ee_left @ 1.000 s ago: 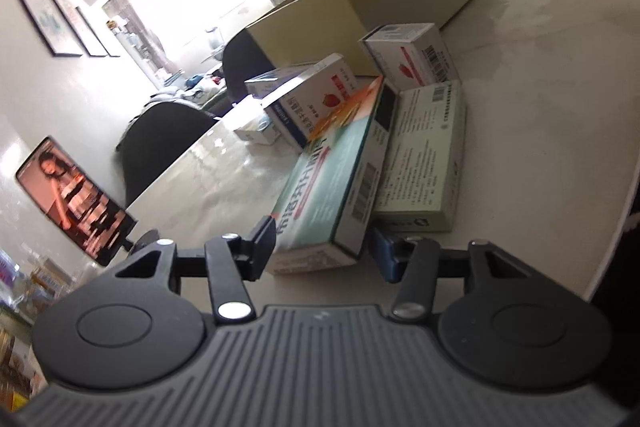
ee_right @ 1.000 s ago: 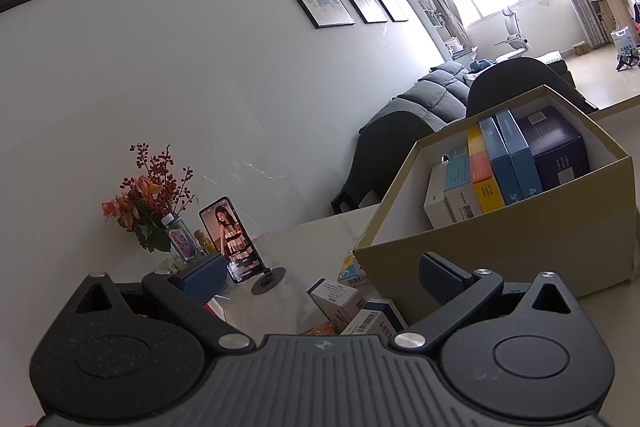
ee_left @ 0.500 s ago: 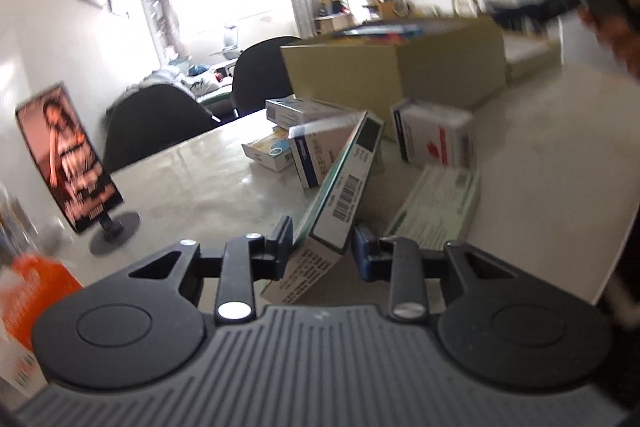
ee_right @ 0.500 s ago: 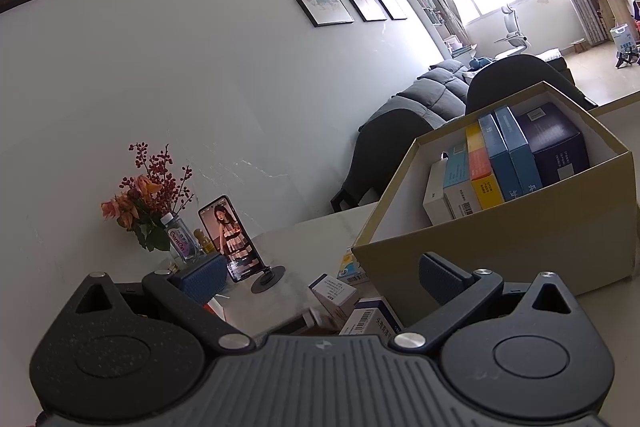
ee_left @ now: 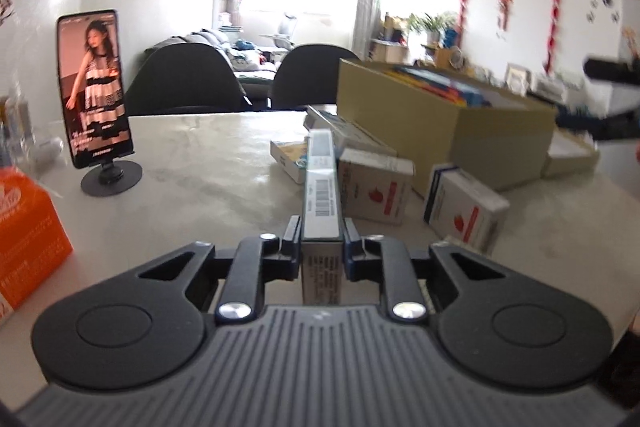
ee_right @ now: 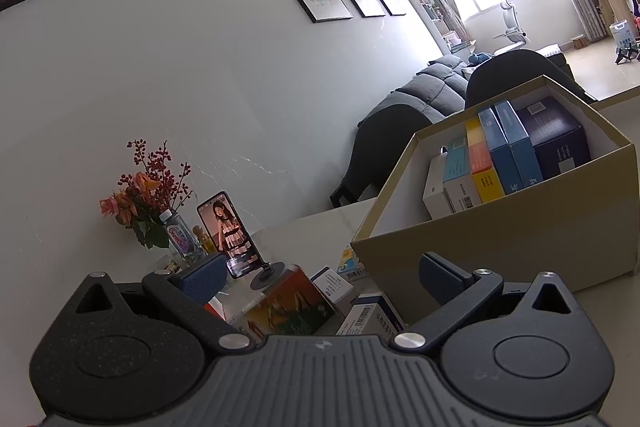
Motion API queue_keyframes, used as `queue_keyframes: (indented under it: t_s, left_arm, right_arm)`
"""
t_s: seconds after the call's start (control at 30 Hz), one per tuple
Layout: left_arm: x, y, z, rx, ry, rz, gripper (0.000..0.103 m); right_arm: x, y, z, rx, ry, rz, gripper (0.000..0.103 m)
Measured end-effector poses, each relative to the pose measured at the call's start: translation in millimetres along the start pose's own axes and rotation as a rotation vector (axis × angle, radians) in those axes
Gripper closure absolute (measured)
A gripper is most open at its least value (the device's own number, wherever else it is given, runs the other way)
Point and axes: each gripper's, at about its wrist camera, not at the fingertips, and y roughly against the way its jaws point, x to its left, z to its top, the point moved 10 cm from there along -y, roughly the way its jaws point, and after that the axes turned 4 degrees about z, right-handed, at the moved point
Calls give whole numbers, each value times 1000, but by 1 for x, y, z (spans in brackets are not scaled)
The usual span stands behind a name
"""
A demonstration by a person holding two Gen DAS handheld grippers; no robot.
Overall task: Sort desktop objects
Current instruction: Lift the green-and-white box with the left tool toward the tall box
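A: Card, thin, long: one medicine box, stood on its narrow edge, clamped at its near end by my left gripper. Far end runs out toward twelve o'clock, unsupported.

B: Grip condition?

A: Jaws have just been closing; pads now press both broad faces. Hold is at the very end, so I judge the box could droop or pivot if I swing fast.

B: Neighbours?

A: At one o'clock, just beside it, a white box with red mark; at two o'clock a second one, tilted. A low sweep might clip either. Marble table beneath.

B: Destination?

A: Likely the cardboard bin, past them at one to two o'clock, already holding upright boxes. The free slot lies at their left end; a skewed entry could catch on the rim.

B: Right gripper?

A: My right gripper, fingers spread wide, nothing held, above the table near the bin. It could obstruct my path.

B: Others?

A: Phone on stand, ten o'clock, well apart.
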Motion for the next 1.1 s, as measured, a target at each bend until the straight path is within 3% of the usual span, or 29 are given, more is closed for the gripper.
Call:
queue_keyframes:
  t_s: [0.3, 0.57, 0.83, 1.0, 1.1]
  left_arm:
    - [2, 21, 32, -120, 159, -17, 86]
    - [-5, 41, 65, -222, 344, -157, 86]
    - [-24, 31, 88, -283, 480, -241, 86]
    - [-37, 18, 95, -281, 585, -315, 86]
    - [-46, 13, 103, -263, 560, -332, 86]
  right_arm:
    - [1, -5, -3, 14, -10, 13, 1]
    - [5, -8, -5, 29, -22, 38, 1]
    - [14, -8, -7, 40, -52, 92, 1]
    - [20, -8, -5, 43, -94, 146, 1]
    - [22, -5, 0, 40, -93, 151, 1]
